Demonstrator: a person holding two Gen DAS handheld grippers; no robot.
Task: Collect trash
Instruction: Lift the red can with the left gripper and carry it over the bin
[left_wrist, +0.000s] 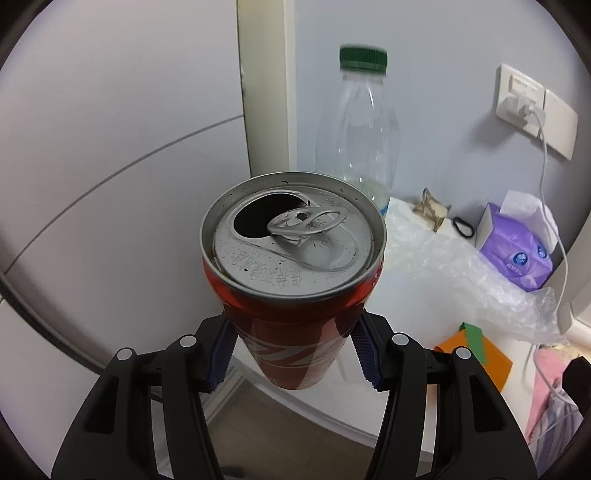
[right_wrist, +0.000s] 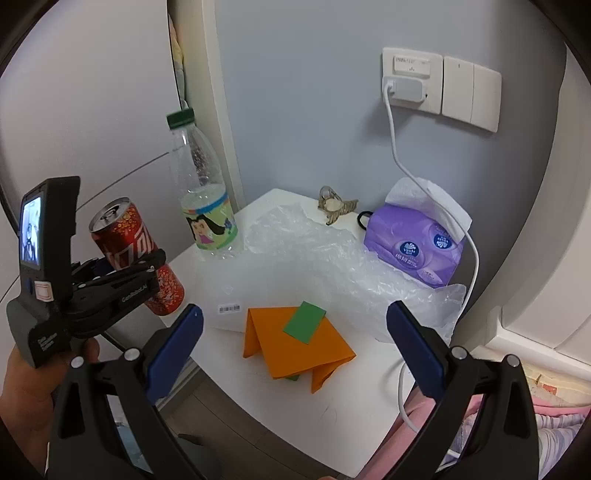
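At frame centre, left wrist view: red soda can (left_wrist: 295, 295), clamped by the left gripper (left_wrist: 293, 350).
Left gripper fingers: blue pads (left_wrist: 221, 354) pressed against both sides of the can body; firm pinch.
Can position: lifted clear of the white table (right_wrist: 258, 387); at left of the right wrist view it hangs tilted beside the table edge.
Can appearance: pull tab raised, mouth open, droplets on the silver lid; red wall with white lettering; no dents visible.
Right gripper (right_wrist: 295, 332): fingers spread wide, nothing between them; it hovers over the table at lower centre.
Progress: early. One item is in hand but not yet deposited; no bin is visible.
Remaining, as judged: clear plastic bottle (right_wrist: 201, 192) with green cap, upper left; crumpled plastic film (right_wrist: 332, 258), centre; folded orange paper (right_wrist: 295, 350) with green card (right_wrist: 304, 321) on top.
Probably not trash: purple tissue pack (right_wrist: 413, 251), right.
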